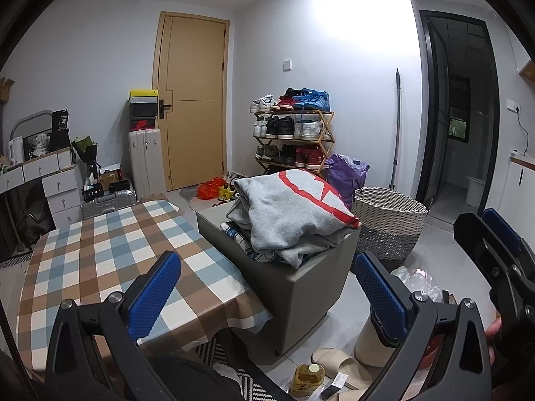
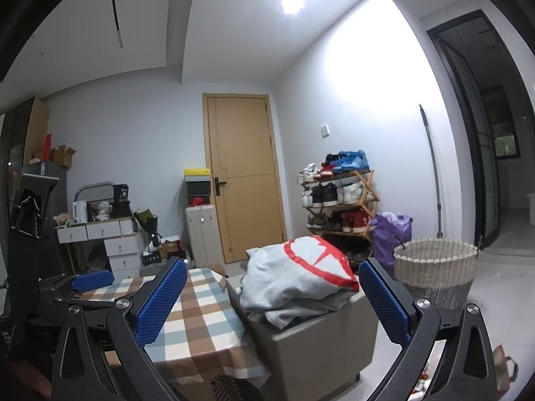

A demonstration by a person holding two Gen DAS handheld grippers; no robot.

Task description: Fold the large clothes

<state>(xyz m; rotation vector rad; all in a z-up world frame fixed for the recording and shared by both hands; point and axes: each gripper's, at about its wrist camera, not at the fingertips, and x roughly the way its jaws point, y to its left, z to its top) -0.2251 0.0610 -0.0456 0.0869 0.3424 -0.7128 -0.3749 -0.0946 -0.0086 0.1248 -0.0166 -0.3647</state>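
A rumpled grey sweatshirt (image 1: pixel 294 214) with a red print tops a clothes pile on the grey box (image 1: pixel 311 287), at one o'clock from the checked table (image 1: pixel 100 244). Both claws, left gripper (image 1: pixel 267 287) and right gripper (image 2: pixel 272 297), gape empty (lower garments mostly hidden).

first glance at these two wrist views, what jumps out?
The grey sweatshirt with a red graphic, heaped on other clothes atop a grey storage box, right beside the checkered tablecloth table. Both grippers, left and right, hang open and empty in front of it. Behind stand a loaded shoe rack and, right of the box, a woven laundry basket.
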